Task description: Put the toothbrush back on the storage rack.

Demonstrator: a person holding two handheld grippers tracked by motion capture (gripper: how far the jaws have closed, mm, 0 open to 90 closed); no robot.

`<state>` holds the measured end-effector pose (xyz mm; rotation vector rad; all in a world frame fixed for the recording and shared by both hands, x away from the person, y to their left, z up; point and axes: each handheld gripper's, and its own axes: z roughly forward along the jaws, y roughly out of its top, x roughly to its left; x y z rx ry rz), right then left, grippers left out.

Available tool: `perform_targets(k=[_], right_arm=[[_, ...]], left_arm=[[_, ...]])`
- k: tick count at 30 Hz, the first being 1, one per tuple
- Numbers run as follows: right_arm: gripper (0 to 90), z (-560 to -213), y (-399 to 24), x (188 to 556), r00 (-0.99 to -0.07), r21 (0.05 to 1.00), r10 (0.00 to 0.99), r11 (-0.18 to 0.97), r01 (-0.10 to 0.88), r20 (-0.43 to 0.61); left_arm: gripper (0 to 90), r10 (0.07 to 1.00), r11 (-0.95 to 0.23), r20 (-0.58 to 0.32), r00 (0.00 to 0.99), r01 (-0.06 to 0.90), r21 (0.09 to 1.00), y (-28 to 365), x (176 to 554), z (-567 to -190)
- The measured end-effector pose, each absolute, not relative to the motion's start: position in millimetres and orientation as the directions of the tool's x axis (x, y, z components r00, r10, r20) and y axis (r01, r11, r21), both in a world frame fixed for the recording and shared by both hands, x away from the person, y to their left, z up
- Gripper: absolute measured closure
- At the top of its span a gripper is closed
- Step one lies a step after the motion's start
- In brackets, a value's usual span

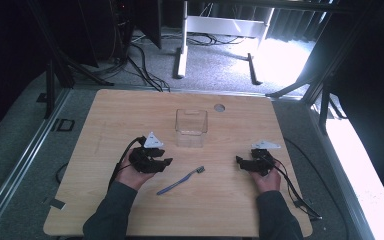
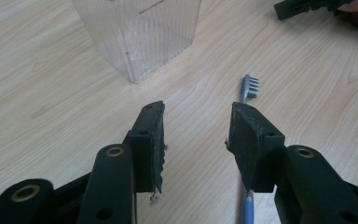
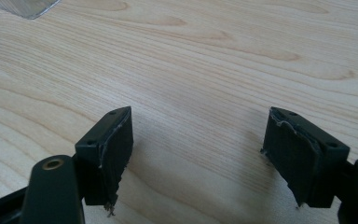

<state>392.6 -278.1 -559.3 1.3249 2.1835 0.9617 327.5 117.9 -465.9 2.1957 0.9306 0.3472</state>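
I had the left gripper (image 2: 196, 128) gaping over the toothbrush (image 1: 180, 181), which lay flat before the box (image 1: 191, 128), ungrasped. Right gripper (image 3: 198, 156) open, empty. Next: drop lower, straddle the handle, squeeze.

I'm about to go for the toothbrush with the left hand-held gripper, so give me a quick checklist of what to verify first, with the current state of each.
1. Left hand-held gripper open: ok, the jaws stand apart with nothing between them.
2. Toothbrush free on the table: ok, it lies flat, touched by nothing.
3. Toothbrush lined up between the jaws: not ok, in the left gripper view its handle passes under the right-hand jaw.
4. Clear container upright, apart from the toothbrush: ok.
5. Right hand-held gripper out of the way: ok, open over bare wood.
6. Container empty: cannot tell for certain.
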Motion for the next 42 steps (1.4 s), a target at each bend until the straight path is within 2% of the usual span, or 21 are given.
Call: perform_targets(k=[35,42], right_arm=[[23.6,-559.2,-278.1,392.6,-0.464,0.735,0.886,0.309,0.604,0.009],[23.6,-559.2,-278.1,392.6,-0.464,0.735,0.886,0.309,0.604,0.009]], left_arm=[[58.1,0.69,-0.555,-0.032,0.723,0.557,0.618,95.8,344.4,-464.9],[61.2,0.685,-0.56,-0.041,0.727,0.563,0.608,93.5,345.9,-465.5]])
